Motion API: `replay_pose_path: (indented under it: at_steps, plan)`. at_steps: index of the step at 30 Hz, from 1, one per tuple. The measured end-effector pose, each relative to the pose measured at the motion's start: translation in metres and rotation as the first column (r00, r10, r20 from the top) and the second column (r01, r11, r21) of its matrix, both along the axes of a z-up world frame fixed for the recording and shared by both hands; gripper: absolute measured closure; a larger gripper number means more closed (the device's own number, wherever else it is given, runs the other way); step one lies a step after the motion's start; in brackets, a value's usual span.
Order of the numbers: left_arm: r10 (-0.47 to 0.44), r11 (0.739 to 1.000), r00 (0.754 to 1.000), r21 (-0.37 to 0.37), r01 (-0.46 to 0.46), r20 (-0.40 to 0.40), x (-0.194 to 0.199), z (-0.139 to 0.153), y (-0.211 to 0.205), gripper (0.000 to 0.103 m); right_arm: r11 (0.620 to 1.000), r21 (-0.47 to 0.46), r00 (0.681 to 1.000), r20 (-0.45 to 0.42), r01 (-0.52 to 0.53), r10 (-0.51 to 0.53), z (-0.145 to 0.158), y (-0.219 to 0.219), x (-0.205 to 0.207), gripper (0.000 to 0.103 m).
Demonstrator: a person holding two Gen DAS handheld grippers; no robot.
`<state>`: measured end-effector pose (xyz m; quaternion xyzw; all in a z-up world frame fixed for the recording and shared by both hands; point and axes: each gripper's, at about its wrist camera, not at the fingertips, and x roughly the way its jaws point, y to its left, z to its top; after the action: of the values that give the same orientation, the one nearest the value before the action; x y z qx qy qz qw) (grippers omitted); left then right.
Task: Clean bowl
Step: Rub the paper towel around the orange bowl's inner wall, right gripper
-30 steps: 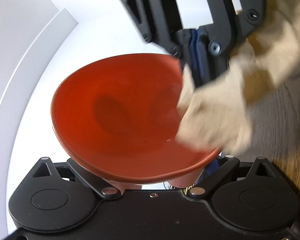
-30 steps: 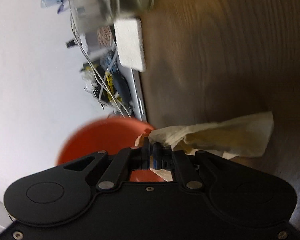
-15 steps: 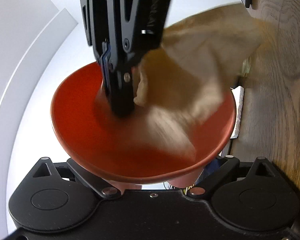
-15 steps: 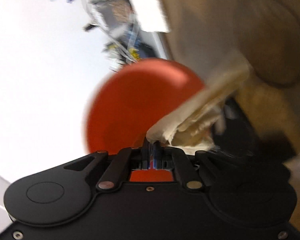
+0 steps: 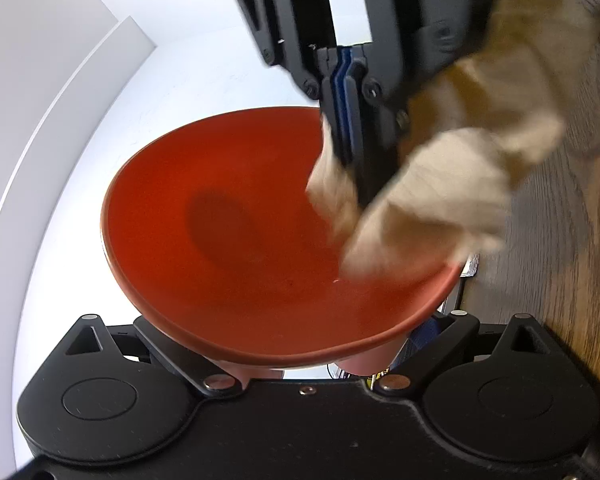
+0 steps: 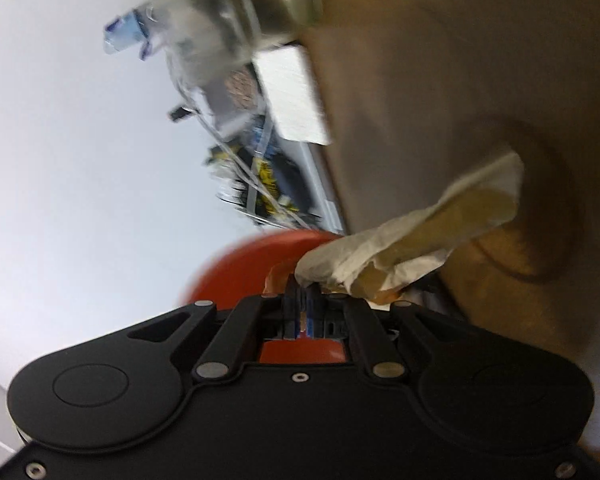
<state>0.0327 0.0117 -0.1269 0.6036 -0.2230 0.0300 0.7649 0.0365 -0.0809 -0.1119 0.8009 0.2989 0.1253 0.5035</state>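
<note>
One shallow, glossy orange-red ceramic bowl (image 5: 260,236) is the anchor here: it is held tilted off the table, its near rim and foot caught in the left gripper (image 5: 304,364), whose jaws are clamped on that lower edge. Inside the bowl, against its right-hand wall, a crumpled beige paper towel (image 5: 432,200) is pressed by the right gripper (image 5: 346,92), whose jaws are closed tight on the towel's bunched end. Beyond the bowl's right rim lies the brown wood-grain tabletop (image 5: 572,280); past its far side, in the right wrist view, stands a clear glass jar (image 6: 260,12). I judge the main risk to be the sideways wiping push levering the bowl out of its one-edge grip. The thin towel could also tear or slip free, letting hard fingers scrape the glaze.
</note>
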Motion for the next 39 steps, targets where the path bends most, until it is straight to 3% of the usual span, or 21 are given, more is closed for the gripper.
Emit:
replay_pose_path:
  at_steps: [2,5,13,16,18,26,31,35,39]
  plan:
    - [0.000,1.000,1.000,0.000,0.000,0.000,0.000,0.000,0.000,0.008,0.997,0.026,0.997,-0.005,-0.077,0.077,-0.005,0.018,-0.004,0.098]
    - [0.000,1.000,1.000,0.000,0.000,0.000,0.000,0.000,0.000,0.008,0.988,0.069,0.989,0.059,-0.136,0.132,0.003,0.033,-0.003,0.098]
    - [0.000,1.000,1.000,0.000,0.000,0.000,0.000,0.000,0.000,0.008,0.997,0.066,0.984,0.179,-0.027,0.014,0.034,0.016,0.011,0.098]
    - [0.000,1.000,1.000,0.000,0.000,0.000,0.000,0.000,0.000,0.008,0.999,0.017,0.986,0.155,0.052,-0.054,0.024,-0.005,0.014,0.098]
    - [0.000,1.000,1.000,0.000,0.000,0.000,0.000,0.000,0.000,0.008,0.997,0.002,0.993,0.089,0.083,-0.082,0.005,-0.016,0.012,0.098]
    - [0.000,1.000,1.000,0.000,0.000,0.000,0.000,0.000,0.000,0.008,0.999,0.009,0.999,0.023,-0.033,0.033,-0.028,0.002,-0.007,0.098]
    - [0.000,1.000,1.000,0.000,0.000,0.000,0.000,0.000,0.000,0.008,0.996,0.031,0.993,0.079,-0.089,0.086,-0.007,0.014,-0.024,0.098]
    - [0.000,1.000,1.000,0.000,0.000,0.000,-0.001,0.000,0.000,0.008,1.000,0.025,0.982,0.186,-0.018,0.013,0.030,0.004,-0.022,0.098]
    - [0.000,1.000,1.000,0.000,0.000,-0.001,-0.001,0.000,0.000,0.008,0.998,0.006,0.974,0.218,0.067,-0.067,0.044,-0.020,-0.010,0.098]
